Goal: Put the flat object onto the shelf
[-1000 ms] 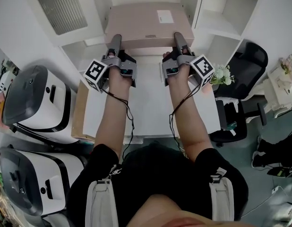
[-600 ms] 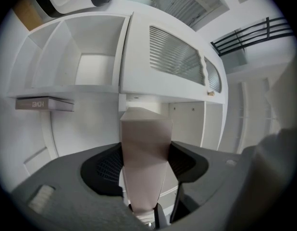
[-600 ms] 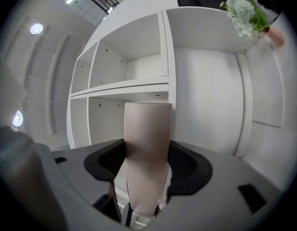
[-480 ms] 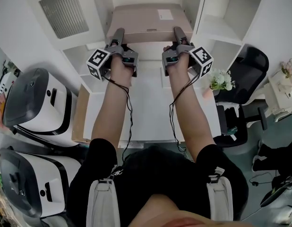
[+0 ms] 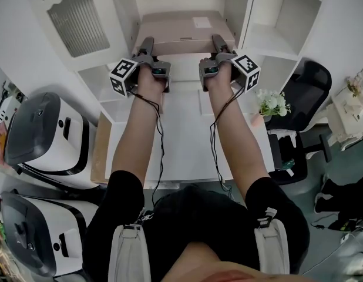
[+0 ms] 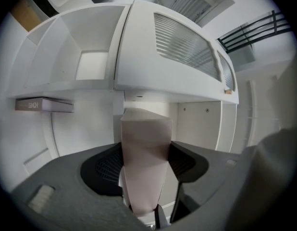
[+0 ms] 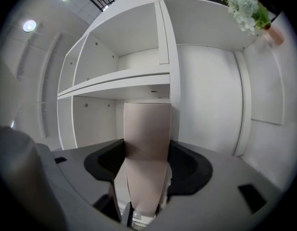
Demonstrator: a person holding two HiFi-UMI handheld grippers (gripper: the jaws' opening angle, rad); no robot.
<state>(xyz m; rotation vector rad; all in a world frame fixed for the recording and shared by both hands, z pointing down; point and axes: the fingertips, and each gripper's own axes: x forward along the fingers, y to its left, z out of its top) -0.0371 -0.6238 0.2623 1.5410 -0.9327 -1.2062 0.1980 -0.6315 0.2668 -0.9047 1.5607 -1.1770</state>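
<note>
The flat object is a wide, thin pinkish-beige box with a white label, held level in the mouth of the white shelf's middle compartment. My left gripper is shut on its near left edge. My right gripper is shut on its near right edge. In the left gripper view the box's edge fills the gap between the dark jaws, with the left gripper clamped on it. The right gripper view shows the same: the box sits in the right gripper.
A white desk lies under my arms. Right of it are a vase of flowers and a black chair. Two white machines stand at the left beside a cardboard sheet. A book lies on a side shelf.
Both grippers have carried the box forward, away from me and deeper into the shelf's middle compartment. The grips are unchanged.
</note>
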